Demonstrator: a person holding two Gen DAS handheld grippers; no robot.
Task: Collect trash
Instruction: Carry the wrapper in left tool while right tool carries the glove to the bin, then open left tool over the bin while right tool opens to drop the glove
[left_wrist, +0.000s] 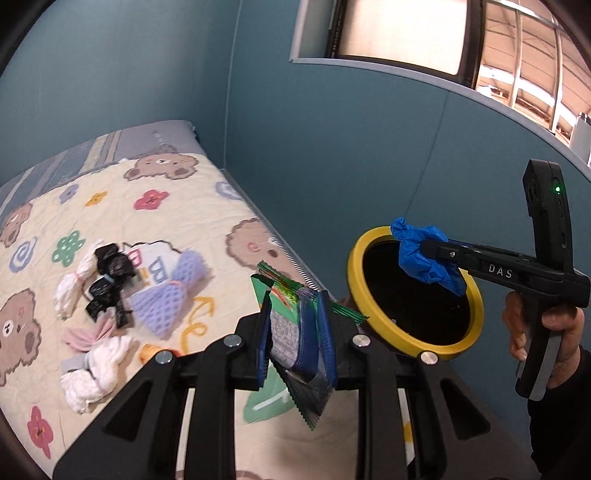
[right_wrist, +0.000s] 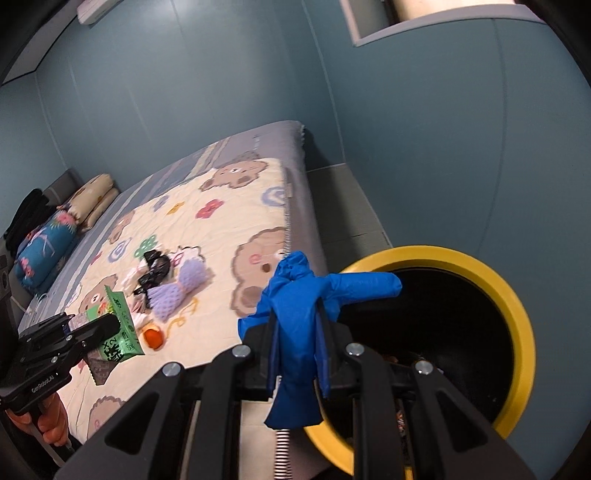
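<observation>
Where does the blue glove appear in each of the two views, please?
Left wrist view: the blue glove is at right of centre, held in the right tool over the yellow-rimmed bin.
Right wrist view: the glove is at lower centre, clamped between the tool's fingers, left of the bin.
Shared landmark: the bin's yellow rim.

Blue glove (right_wrist: 295, 317), yellow-rimmed bin (right_wrist: 517, 306) (black inside)

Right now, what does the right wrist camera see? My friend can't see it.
The right gripper pinches a crumpled blue glove beside a yellow-rimmed black bin. Behind, scraps lie on a bear-print quilt; the left gripper holds a green wrapper.
</observation>
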